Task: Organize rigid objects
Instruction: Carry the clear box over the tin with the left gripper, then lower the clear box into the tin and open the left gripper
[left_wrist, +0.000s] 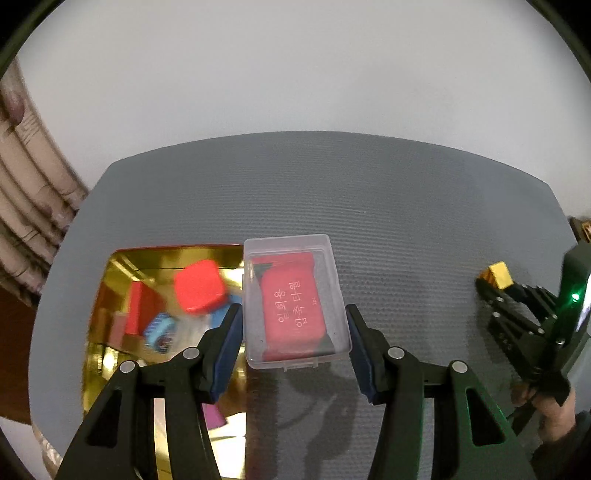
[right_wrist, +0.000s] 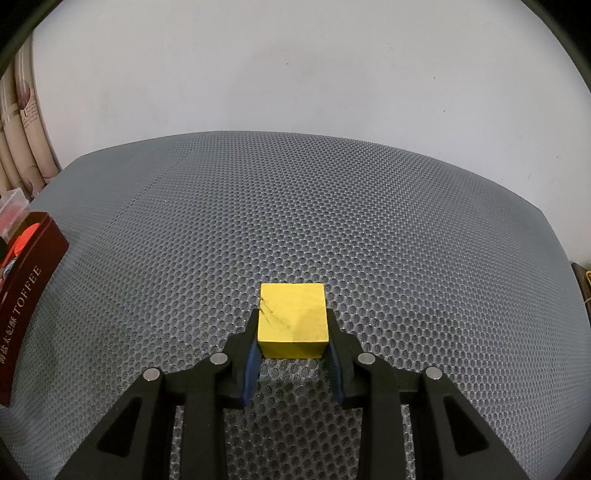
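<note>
Over the grey mesh mat (right_wrist: 332, 206), near its left side, the left gripper (left_wrist: 293, 334) clamps a clear plastic case (left_wrist: 295, 301) with a red packet inside, held by its two long sides just beside the gold-lined box (left_wrist: 110, 288). That box already has a red cube (left_wrist: 199, 286) and a blue toy in it. The smooth case is pinched only at its near end, so it could tilt or slip out, or catch the box wall on its way in. Well to the right, the right gripper (right_wrist: 293, 345) is closed on a yellow block (right_wrist: 293, 319) resting on the mat; its grip is also near the block's close edge, so a quick lift could let it twist free.
</note>
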